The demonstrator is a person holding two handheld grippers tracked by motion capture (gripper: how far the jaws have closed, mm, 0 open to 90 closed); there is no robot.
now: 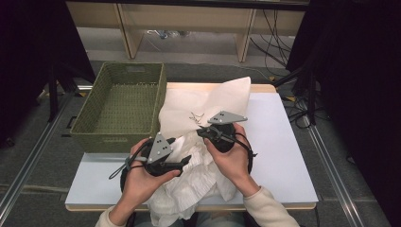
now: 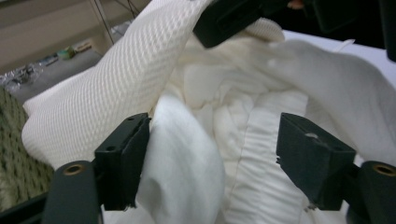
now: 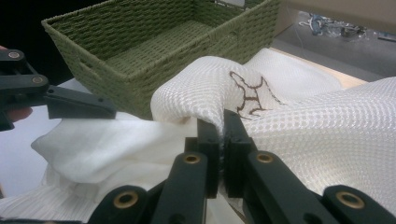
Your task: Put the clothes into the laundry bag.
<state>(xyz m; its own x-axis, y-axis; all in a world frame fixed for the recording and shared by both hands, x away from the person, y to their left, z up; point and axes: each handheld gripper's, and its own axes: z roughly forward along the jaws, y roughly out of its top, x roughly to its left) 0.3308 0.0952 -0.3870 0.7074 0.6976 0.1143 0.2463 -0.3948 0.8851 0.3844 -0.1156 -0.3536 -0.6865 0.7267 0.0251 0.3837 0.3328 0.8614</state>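
Cloth point(image 1: 208, 101), white and rumpled, lies across the middle of the white table point(image 1: 283, 156) in the high view, its far part lifted into a peak and its near part bunched at the table's front edge. A green woven basket point(image 1: 123, 106) stands on the table's far left corner, just beside the cloth. The left claw point(image 1: 187, 160) points right into the bunched folds; the left hand point(image 1: 142, 177) grips its body. The right claw point(image 1: 202, 131) points left at the raised part of the cloth, held by the right hand point(image 1: 231, 158). The two claws are near each other above the cloth.

From the left gripper view, the left claw point(image 2: 212, 158) stands wide, its jaws well apart with soft white folds point(image 2: 187, 172) between them; the left jaw touches the fabric, the right one lies against a ribbed band point(image 2: 261, 154). A waffle-textured sheet of the cloth point(image 2: 116, 84) rises at upper left, and a bit of the basket point(image 2: 18, 149) shows at the left edge.

From the right gripper view, the right claw point(image 3: 219, 128) is closed tight on a fold of the waffle-textured cloth point(image 3: 327, 126), which drapes over the jaw tips. A brown stitched mark point(image 3: 252, 95) sits on the cloth just beyond the pinch. The basket point(image 3: 154, 60) stands behind, touching the cloth. The left claw point(image 3: 81, 108) reaches in from the left over smoother folds point(image 3: 102, 149).
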